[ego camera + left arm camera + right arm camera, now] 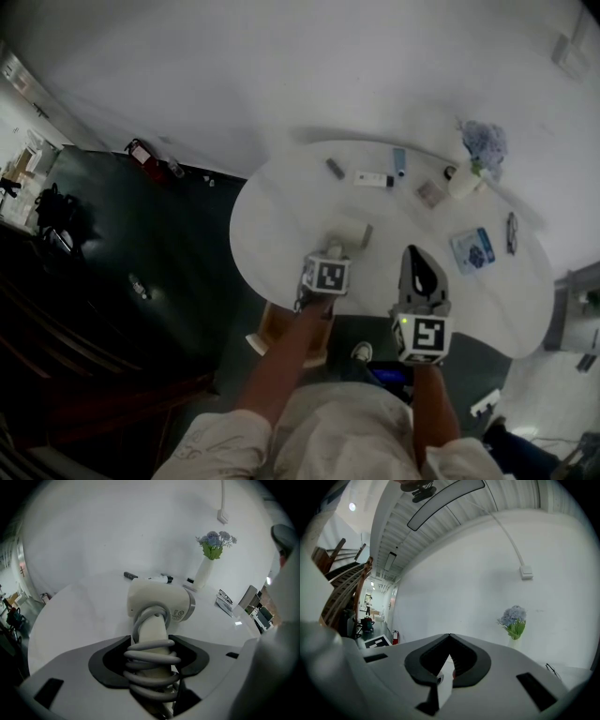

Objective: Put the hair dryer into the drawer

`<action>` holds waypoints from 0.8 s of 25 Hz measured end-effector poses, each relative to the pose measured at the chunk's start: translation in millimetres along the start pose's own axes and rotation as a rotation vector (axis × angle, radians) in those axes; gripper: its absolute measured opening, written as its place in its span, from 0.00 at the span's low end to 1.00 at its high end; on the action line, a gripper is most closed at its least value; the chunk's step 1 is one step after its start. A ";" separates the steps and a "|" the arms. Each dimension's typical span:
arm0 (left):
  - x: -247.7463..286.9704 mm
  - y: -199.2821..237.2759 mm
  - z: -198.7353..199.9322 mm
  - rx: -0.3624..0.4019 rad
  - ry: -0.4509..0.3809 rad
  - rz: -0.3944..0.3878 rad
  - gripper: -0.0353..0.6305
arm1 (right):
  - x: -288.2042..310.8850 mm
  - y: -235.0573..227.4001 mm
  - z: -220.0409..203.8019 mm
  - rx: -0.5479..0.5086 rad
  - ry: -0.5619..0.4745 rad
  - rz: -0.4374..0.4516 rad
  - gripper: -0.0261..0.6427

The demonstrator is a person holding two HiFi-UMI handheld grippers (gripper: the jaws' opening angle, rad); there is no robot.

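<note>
A cream hair dryer (159,599) lies on the round white table (281,216), its grey cord wound in coils round the handle. My left gripper (152,644) points steeply down at it, and the black pads sit against the corded handle on both sides. In the head view the hair dryer (349,232) shows just beyond the left gripper (330,255). My right gripper (419,258) hovers over the table's near edge to the right, its jaws meeting at the tips with nothing between them. In its own view the right gripper (450,637) faces the white wall.
A white vase of blue flowers (478,150) stands at the table's far right, with glasses (511,232) and a blue packet (472,249) nearer. A marker (336,169) and a white tube (373,178) lie at the back. A brown wooden thing (272,328) sits below the near edge.
</note>
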State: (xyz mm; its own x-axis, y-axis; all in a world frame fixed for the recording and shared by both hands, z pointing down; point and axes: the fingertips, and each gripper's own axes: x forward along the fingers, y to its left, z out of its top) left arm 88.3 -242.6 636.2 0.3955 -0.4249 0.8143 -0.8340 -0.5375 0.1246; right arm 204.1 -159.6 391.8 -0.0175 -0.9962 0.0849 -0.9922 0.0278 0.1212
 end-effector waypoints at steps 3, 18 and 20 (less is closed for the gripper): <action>-10.3 2.7 6.8 -0.013 -0.044 0.009 0.44 | 0.5 1.3 -1.0 -0.004 -0.001 0.005 0.04; -103.2 27.0 37.0 -0.106 -0.264 0.048 0.44 | 8.4 29.6 10.1 0.010 -0.027 0.068 0.04; -117.8 31.4 38.4 -0.121 -0.301 0.064 0.44 | 10.6 36.1 12.1 0.008 -0.034 0.089 0.04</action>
State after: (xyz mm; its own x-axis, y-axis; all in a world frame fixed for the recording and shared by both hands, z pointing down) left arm 30.3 -237.4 522.4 0.4216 -0.6609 0.6208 -0.8934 -0.4198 0.1599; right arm 166.6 -170.2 385.1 -0.1097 -0.9921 0.0611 -0.9875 0.1158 0.1069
